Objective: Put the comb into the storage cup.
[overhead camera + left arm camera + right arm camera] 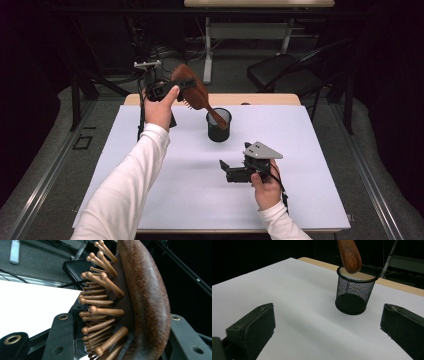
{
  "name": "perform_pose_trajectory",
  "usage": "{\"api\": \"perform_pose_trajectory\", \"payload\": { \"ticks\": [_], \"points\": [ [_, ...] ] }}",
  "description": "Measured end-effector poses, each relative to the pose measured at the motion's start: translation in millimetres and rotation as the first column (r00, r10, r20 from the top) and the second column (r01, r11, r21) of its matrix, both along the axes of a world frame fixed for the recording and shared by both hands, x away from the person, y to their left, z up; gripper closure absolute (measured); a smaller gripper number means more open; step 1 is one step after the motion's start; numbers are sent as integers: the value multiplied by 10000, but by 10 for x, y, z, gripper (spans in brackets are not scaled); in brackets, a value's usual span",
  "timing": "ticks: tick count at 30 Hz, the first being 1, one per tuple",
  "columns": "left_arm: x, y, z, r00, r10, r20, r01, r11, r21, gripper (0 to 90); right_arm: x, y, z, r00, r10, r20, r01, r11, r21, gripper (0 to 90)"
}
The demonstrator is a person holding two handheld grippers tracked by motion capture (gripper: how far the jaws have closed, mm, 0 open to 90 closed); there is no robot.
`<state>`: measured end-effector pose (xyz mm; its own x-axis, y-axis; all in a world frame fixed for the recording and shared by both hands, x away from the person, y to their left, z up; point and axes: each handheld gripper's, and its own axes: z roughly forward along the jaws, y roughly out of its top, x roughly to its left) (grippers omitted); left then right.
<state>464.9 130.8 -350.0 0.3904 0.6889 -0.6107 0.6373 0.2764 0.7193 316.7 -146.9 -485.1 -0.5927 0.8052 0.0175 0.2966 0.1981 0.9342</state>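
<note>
White paper covers the table (165, 200) at centre frame, dark room behind. Upper left, the left gripper (172, 90) is clamped across the head of a wooden hairbrush (192, 89), bristles facing down, so the handle tilts toward the black mesh cup (219, 125) at centre; its tip sits right at the rim, apparently for standing the brush inside. That arm stretches forward, wrist raised. Lower right, the right gripper (225, 167) rests low on the paper, jaws apart and empty, aimed at the cup.
</note>
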Motion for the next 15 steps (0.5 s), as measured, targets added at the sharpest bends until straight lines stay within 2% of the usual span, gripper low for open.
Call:
{"api": "perform_pose_trajectory", "payload": {
  "ticks": [9, 15],
  "points": [
    [85, -59, 21, 9999, 105, -38, -105, 9998, 143, 503, 16, -30, 19, 10000, -46, 36, 46, 9998, 182, 0],
    [137, -75, -6, 9993, 359, -46, -358, 9992, 156, 503, 0, -71, 38, 9999, -147, 53, 145, 9995, 266, 0]
  ]
}}
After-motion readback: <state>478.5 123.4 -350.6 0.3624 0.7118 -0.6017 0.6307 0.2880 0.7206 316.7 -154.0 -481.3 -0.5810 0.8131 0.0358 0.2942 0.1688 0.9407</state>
